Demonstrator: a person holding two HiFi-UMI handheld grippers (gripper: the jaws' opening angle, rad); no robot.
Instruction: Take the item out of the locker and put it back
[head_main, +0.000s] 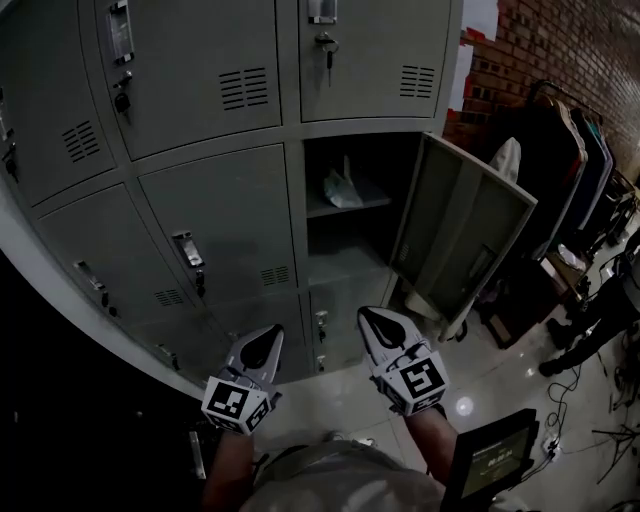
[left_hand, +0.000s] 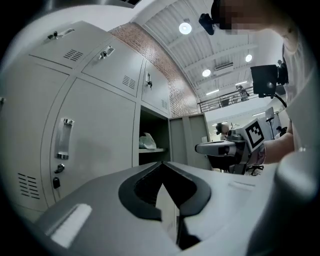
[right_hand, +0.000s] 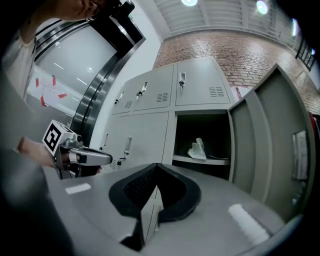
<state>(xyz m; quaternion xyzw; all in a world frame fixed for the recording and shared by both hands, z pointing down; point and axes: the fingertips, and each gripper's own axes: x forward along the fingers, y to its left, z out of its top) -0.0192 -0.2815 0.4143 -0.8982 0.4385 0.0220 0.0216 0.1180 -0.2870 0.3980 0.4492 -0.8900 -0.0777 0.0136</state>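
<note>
1. The open locker (head_main: 350, 255) sits in the middle row of a bank of grey lockers. Its door (head_main: 460, 235) is swung out to the right, and the lockers around it are closed.
2. The item (head_main: 340, 188), a crumpled white thing that looks like a plastic bag, lies on the shelf (head_main: 372, 203) inside the open locker, on the shelf's left half. Nothing touches it.
3. The left tongs (head_main: 268, 337) are held low in front of the lockers, below the open locker and a little to its left, with the tips pointing up toward the bank. Their jaws meet at the tip with nothing between them. They are well apart from the item.
4. The right tongs (head_main: 373, 318) are near the left ones, directly below the open locker. Their jaws are closed tip to tip and also carry nothing.
5. In the left gripper view the item shows on the shelf beyond the closed tips, with the right tongs off to the right. In the right gripper view the item sits on the shelf above the tips, with the left tongs off to the left.
6. Right of the door are a brick wall (head_main: 560, 45) and a clothes rack (head_main: 555, 150) hung with dark garments. A glossy floor (head_main: 330, 395) lies under the tongs.
</note>
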